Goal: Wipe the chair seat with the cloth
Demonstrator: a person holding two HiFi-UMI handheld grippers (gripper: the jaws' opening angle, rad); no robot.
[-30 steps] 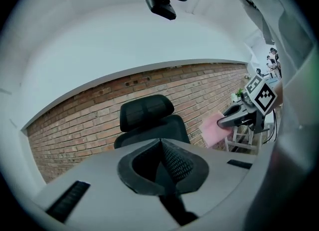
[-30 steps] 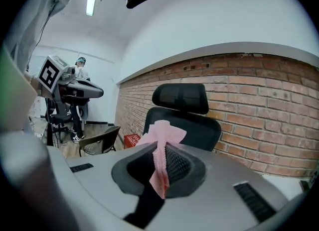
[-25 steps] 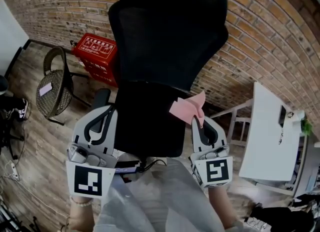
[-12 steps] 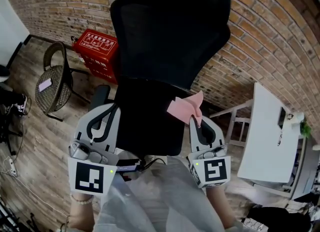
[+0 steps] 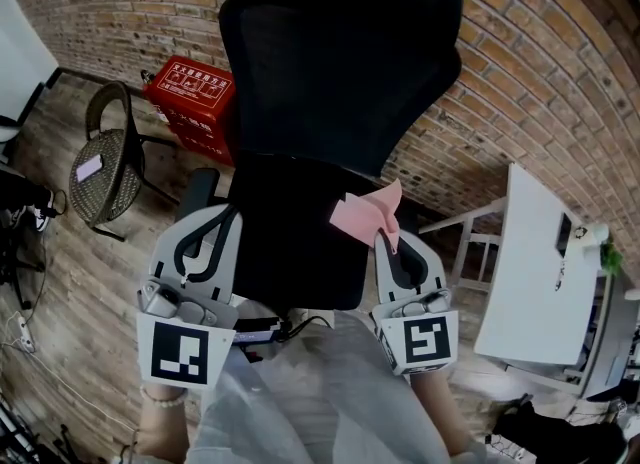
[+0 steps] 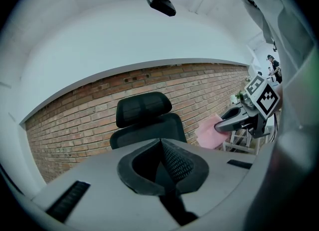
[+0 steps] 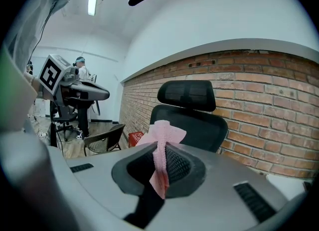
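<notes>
Head view is showing the two grippers nearest the person, each carrying a marker cube with a black-and-white square pattern and no readable words. The left gripper is hanging at the left front corner of the black chair. Its own view is showing the jaws pressed together with nothing between them.

The right gripper is sitting at the chair's right front corner, its jaws clamping a pink cloth. In the right gripper view a narrow bunched strip is running down between the jaws while the rest is fanning out loose above the tips. The cloth is hanging over the right edge of the chair seat; whether it is touching the seat I cannot tell.

The cloth is looking thin, light and limp, so it will probably be folding and dragging rather than pushing flat. Holding it by a thicker bunch near its middle would likely be putting more fabric under the jaws for wiping. The seat surface is looking soft and matt, so the cloth may be catching on it a little.

Beyond the seat the backrest is rising tall. Left of the chair a red box is standing on the wooden floor, bearing white writing too small to read, and a wicker chair is standing further left. Right of the chair a white desk is standing, and a brick wall is running behind everything.
</notes>
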